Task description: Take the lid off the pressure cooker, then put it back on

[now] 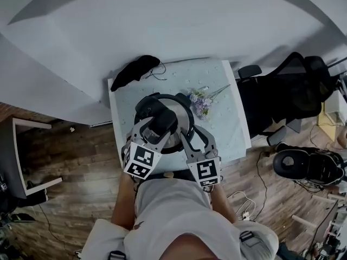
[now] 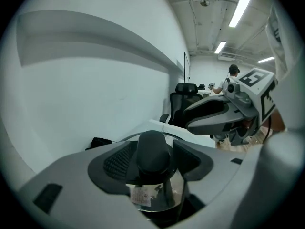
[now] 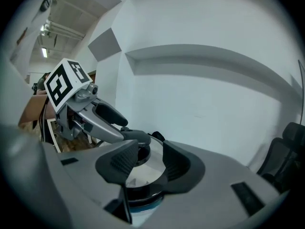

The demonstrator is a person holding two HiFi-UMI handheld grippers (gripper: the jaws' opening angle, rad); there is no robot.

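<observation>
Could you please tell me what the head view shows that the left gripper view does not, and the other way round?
Only the head view: a bunch of flowers lying on the table beside the pressure cooker, and the wooden floor.
Only the left gripper view: the ceiling lights, a person standing far behind, and a paper sticker on the steel below the knob.
Both: the lid's black knob between the left gripper's open jaws, the right gripper close by, and an office chair.
</observation>
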